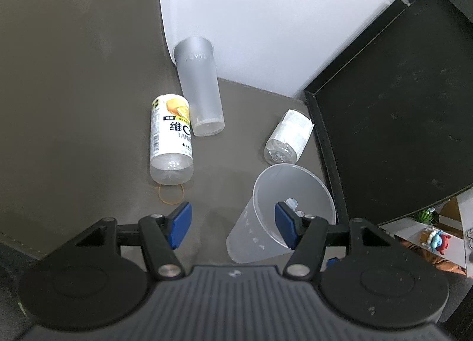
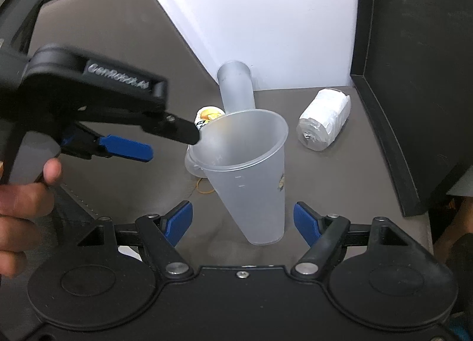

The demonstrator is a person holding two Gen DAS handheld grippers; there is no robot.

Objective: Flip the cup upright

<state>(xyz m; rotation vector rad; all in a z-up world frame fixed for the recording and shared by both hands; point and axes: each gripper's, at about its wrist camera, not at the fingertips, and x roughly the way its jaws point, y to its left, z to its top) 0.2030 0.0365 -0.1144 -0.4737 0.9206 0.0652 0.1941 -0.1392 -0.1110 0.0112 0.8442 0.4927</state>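
Observation:
A translucent plastic cup [image 2: 254, 175] stands mouth up on the grey table, tilted a little. It also shows in the left wrist view [image 1: 280, 216]. My left gripper [image 1: 233, 227] is open; its right finger reaches inside the cup's mouth, the left finger is outside the rim. In the right wrist view the left gripper [image 2: 168, 140] comes in from the left at the rim. My right gripper [image 2: 242, 222] is open and empty, its fingers either side of the cup's base without touching.
A frosted tall cup [image 1: 201, 83] lies on its side beside a lying yellow-labelled bottle [image 1: 171, 140]. A rubber band [image 1: 171, 193] lies near the bottle. A wrapped bottle [image 1: 288, 140] lies by a black tray [image 1: 399, 110]. White wall behind.

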